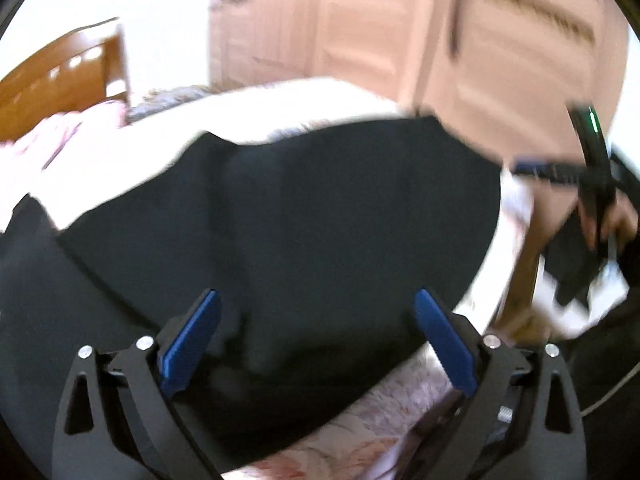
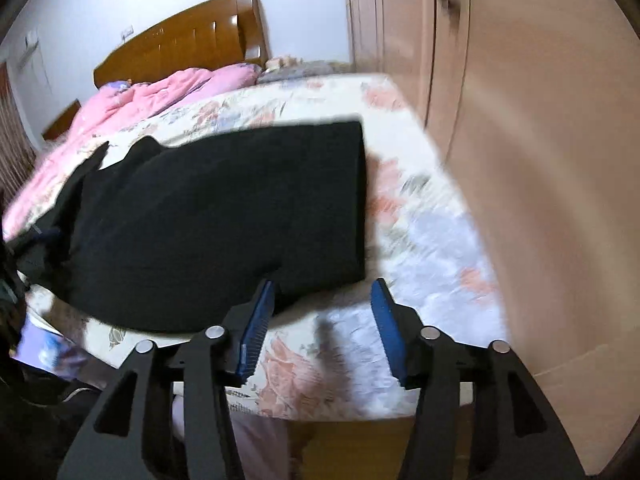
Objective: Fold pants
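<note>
On the flowered bedspread (image 2: pixel 420 216), near the bed's foot corner, black pants (image 2: pixel 224 216) are laid flat. Above the pants, the left gripper (image 1: pixel 316 332) is held spread wide, nothing pinched. Just beside their edge, the right gripper (image 2: pixel 324 320) is parted, empty.

1. We see the pants (image 2: pixel 224 216) as matt black cloth, soft and without sheen.
2. The bed sheet (image 2: pixel 432 240) looks like thin printed cotton, matt, with a floral pattern.
3. The pink quilt (image 2: pixel 160 96) appears puffy, soft cloth.
4. The headboard (image 2: pixel 192 44) is glossy varnished wood.
5. The wardrobe (image 2: pixel 540 160) has a smooth, faintly satin surface.
6. The right gripper (image 2: pixel 324 320) is matt black plastic with ribbed blue pads (image 2: pixel 388 328) and shiny metal pins.
</note>
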The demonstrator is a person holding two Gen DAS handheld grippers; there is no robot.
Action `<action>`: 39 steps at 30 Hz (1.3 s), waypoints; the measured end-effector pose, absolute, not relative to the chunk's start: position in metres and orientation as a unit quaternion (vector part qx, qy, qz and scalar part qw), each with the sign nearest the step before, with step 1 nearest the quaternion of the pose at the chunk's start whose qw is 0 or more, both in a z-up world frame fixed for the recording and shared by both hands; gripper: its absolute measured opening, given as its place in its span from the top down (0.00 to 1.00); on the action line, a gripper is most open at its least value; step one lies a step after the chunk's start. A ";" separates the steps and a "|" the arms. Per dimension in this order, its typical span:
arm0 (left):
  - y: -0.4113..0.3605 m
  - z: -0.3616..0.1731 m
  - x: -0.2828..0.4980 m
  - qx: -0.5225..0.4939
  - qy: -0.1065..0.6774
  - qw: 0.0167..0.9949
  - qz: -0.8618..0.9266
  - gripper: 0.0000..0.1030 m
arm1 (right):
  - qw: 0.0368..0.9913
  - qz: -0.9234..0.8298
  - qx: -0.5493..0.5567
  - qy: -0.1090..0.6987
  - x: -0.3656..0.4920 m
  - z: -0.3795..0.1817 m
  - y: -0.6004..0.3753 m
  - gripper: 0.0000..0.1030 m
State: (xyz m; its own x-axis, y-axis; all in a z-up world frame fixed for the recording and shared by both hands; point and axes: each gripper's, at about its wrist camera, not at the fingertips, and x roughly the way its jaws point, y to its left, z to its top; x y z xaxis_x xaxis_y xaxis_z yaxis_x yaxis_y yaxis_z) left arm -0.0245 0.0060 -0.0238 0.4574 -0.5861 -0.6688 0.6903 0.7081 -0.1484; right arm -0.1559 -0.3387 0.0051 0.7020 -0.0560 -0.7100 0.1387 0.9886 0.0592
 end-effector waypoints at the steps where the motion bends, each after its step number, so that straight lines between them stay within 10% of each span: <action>1: 0.018 -0.019 -0.017 0.047 0.357 0.858 -0.365 0.02 | 0.929 -0.045 0.054 0.363 -0.152 0.016 -0.330 0.40; 5: 0.079 -0.009 0.038 -0.063 0.375 0.890 -0.252 0.02 | 0.946 0.026 0.027 0.322 -0.116 0.032 -0.275 0.21; 19: 0.113 -0.040 0.236 0.028 0.534 0.845 0.013 0.04 | 0.905 0.170 -0.004 0.389 0.045 -0.019 -0.105 0.19; 22: 0.117 -0.062 0.249 0.050 0.569 0.821 0.027 0.28 | 0.907 0.163 -0.001 0.389 0.045 -0.022 -0.106 0.16; 25: 0.135 -0.058 0.237 0.028 0.550 0.834 0.024 0.86 | 0.904 0.155 0.020 0.397 0.050 -0.030 -0.115 0.16; 26: 0.143 -0.050 0.229 0.005 0.532 0.847 0.014 0.92 | 0.902 0.154 0.026 0.401 0.051 -0.031 -0.117 0.16; 33: 0.231 0.021 0.073 -0.092 0.364 0.925 0.062 0.92 | 0.897 0.164 0.057 0.407 0.055 -0.037 -0.124 0.16; 39: 0.285 -0.025 -0.034 -0.140 0.388 0.904 0.113 0.93 | 0.891 0.169 0.065 0.417 0.059 -0.042 -0.124 0.15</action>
State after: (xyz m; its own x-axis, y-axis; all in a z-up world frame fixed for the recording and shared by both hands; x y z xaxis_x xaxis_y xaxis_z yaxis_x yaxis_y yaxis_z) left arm -0.0340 0.2854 -0.0248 0.6729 0.0962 -0.7334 -0.3129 0.9354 -0.1644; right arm 0.0595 -0.1236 -0.0416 0.5960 0.3545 -0.7205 -0.2467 0.9347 0.2559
